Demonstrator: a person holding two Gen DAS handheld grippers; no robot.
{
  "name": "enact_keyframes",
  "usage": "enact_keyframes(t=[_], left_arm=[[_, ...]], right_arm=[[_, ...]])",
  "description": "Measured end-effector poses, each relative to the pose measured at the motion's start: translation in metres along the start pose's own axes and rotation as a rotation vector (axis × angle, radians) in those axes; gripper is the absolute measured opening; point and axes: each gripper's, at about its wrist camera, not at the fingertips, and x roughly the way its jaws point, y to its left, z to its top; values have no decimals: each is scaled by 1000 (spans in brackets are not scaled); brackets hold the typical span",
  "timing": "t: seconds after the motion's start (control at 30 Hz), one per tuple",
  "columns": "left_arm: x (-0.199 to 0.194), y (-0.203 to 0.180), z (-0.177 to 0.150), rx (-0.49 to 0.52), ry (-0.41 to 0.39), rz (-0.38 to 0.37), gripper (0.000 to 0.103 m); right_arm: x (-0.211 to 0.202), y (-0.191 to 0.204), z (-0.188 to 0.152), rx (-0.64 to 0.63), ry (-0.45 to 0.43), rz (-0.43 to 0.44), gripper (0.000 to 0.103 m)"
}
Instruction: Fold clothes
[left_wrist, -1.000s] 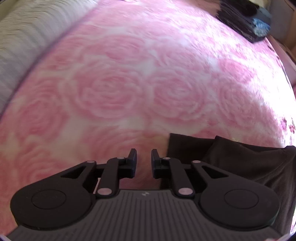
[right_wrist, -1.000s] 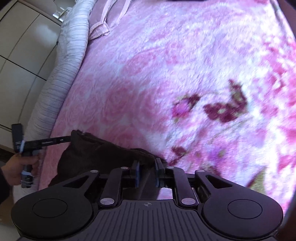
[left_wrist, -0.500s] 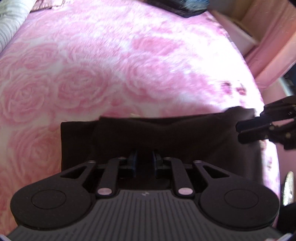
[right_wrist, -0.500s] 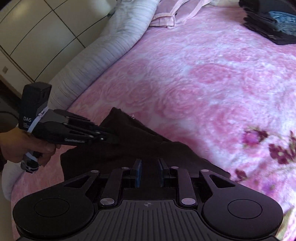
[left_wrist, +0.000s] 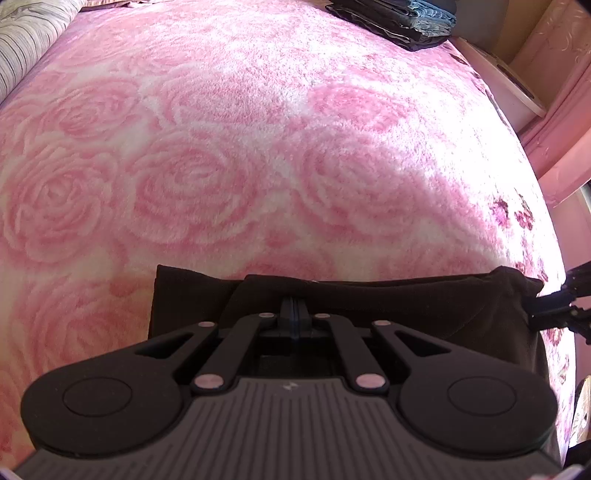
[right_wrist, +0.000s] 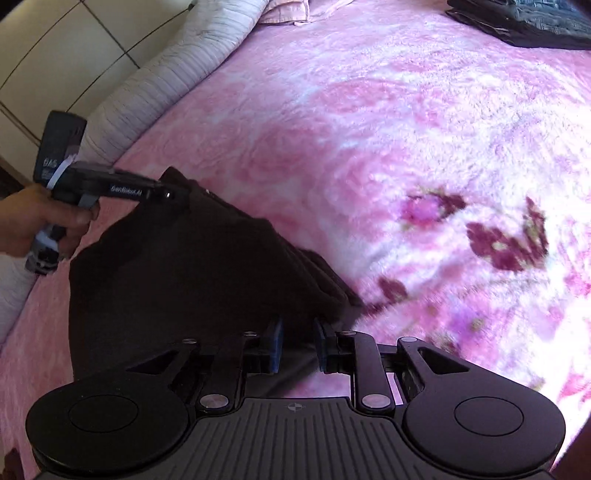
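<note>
dark brown garment (left_wrist: 388, 299) lies on the pink rose-patterned bed (left_wrist: 229, 155), near its front edge. left hand-held gripper (left_wrist: 294, 308) clamped fully on the garment's far fold. right hand-held gripper (right_wrist: 298, 345) part-closed, pads pressing bunched cloth at the other end. folded dark clothes stack (left_wrist: 399, 18) sits far back on the bed.
</note>
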Motion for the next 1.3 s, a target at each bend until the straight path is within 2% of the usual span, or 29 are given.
enact_keyframes(t=[0.13, 0.2, 0.33, 0.43, 0.53, 0.6, 0.7, 0.83, 0.97, 1.1, 1.17, 1.23, 1.3], left_arm=[[-25, 3, 3, 2, -8, 45, 4], [-49, 10, -5, -19, -30, 70, 8], [-99, 21, -36, -59, -54, 100, 8], [-118, 11, -78, -62, -36, 73, 8], [-112, 0, -117, -38, 30, 81, 11], [-94, 0, -139, 4, 99, 125, 11], [-78, 16, -154, -8, 105, 132, 5], [-75, 18, -151, -3, 106, 135, 3], [-76, 14, -148, 36, 132, 148, 3], [-77, 10, -144, 74, 171, 165, 3], [-82, 9, -141, 72, 190, 187, 3], [-90, 7, -142, 51, 199, 224, 3], [-102, 2, -146, 32, 198, 260, 4]], right_arm=[[-12, 5, -2, 17, 36, -88, 23], [-25, 15, -2, 15, 22, -88, 23], [-42, 67, -11, -132, 13, 18, 24], [-32, 120, -23, -263, 20, 117, 25], [-11, 168, -34, -378, 17, 188, 26], [9, 178, -43, -384, 65, 185, 27], [29, 163, -73, -468, 151, 145, 29], [18, 129, -101, -527, 191, 137, 29], [8, 128, -111, -565, 216, 119, 29], [12, 137, -116, -668, 271, 97, 29], [14, 130, -112, -627, 346, 83, 30], [12, 111, -104, -501, 424, 50, 33], [2, 101, -98, -426, 426, 40, 33]])
